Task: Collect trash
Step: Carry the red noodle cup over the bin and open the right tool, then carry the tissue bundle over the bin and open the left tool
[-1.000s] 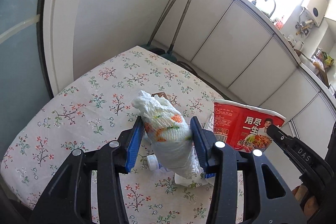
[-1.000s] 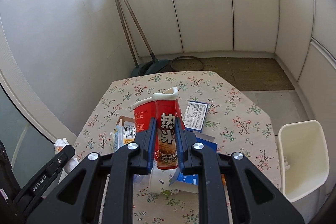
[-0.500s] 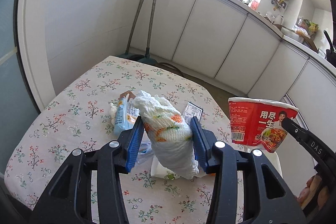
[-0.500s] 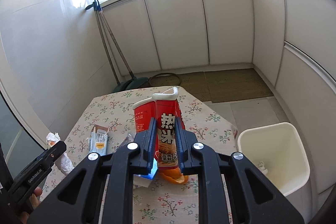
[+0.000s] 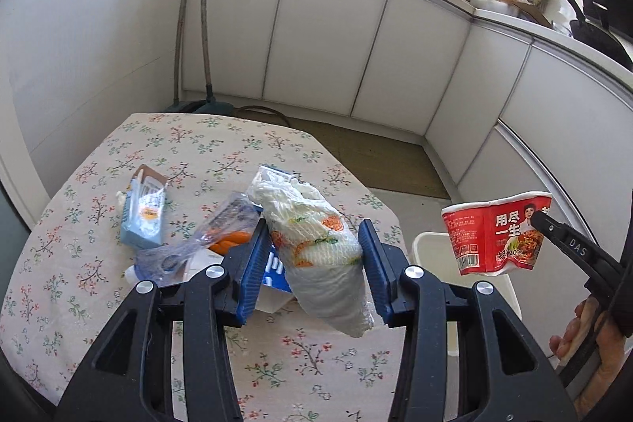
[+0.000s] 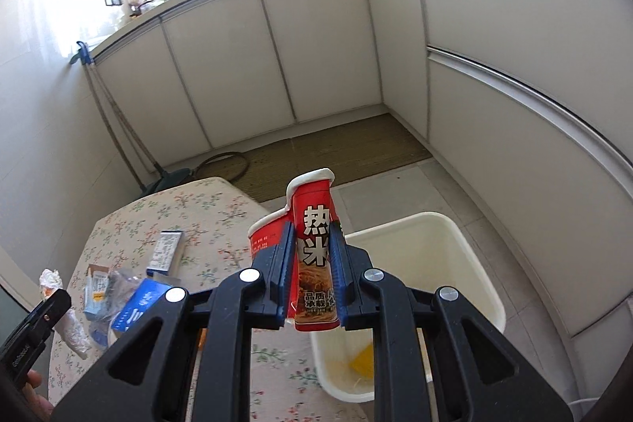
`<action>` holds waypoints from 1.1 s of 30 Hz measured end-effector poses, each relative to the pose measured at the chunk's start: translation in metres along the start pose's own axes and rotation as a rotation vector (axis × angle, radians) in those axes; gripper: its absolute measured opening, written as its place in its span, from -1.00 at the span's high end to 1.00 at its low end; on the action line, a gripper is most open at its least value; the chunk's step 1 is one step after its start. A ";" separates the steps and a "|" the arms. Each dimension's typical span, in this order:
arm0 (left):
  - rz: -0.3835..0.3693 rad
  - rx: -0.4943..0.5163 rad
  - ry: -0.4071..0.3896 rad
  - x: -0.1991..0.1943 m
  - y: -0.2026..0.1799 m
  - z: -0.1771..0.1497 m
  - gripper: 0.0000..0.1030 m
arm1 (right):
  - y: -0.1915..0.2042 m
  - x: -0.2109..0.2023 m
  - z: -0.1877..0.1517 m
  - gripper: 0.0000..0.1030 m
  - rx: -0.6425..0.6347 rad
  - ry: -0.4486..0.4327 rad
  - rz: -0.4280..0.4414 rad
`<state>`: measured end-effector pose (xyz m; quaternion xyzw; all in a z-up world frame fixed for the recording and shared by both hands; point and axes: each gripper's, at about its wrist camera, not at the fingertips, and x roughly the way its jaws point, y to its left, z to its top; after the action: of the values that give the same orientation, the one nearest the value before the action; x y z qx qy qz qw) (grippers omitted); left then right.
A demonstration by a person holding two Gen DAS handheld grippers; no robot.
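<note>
Two loads in transit: the left gripper (image 5: 314, 250) pinches a crumpled wrapper (image 5: 316, 252) above the table (image 5: 79, 263); the right gripper (image 6: 313, 273) squeezes a flattened noodle cup (image 6: 312, 256) near the bin (image 6: 447, 236) at 3 o'clock. Next, judged: centre over the bin, then release.

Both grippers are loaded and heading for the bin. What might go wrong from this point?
1. The right gripper pinches the crushed noodle cup by one flattened fold; it might twist loose short of the white bin.
2. The wadded tissue sags below the left gripper fingers and may snag litter on the table.
3. With both hands near one bin, the grippers may collide.
</note>
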<state>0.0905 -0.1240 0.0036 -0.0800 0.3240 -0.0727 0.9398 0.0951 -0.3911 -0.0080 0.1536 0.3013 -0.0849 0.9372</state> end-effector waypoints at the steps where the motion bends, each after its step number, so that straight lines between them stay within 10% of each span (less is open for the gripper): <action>1: -0.010 0.013 0.003 0.003 -0.009 0.000 0.16 | -0.009 0.002 0.001 0.66 0.011 0.002 -0.015; 12: -0.084 0.117 0.027 0.027 -0.084 -0.003 0.16 | -0.079 0.022 0.009 0.56 0.141 0.051 -0.108; 14: -0.095 0.132 0.024 0.028 -0.094 -0.002 0.16 | -0.086 0.021 0.010 0.06 0.157 0.053 -0.132; 19: -0.137 0.164 0.034 0.036 -0.124 0.003 0.16 | -0.106 0.006 0.010 -0.42 0.201 0.015 -0.219; 33: -0.242 0.214 0.124 0.065 -0.190 0.008 0.16 | -0.152 -0.021 0.008 -0.76 0.197 0.026 -0.409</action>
<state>0.1306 -0.3211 0.0084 -0.0131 0.3596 -0.2242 0.9057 0.0448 -0.5347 -0.0255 0.1812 0.3285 -0.3002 0.8770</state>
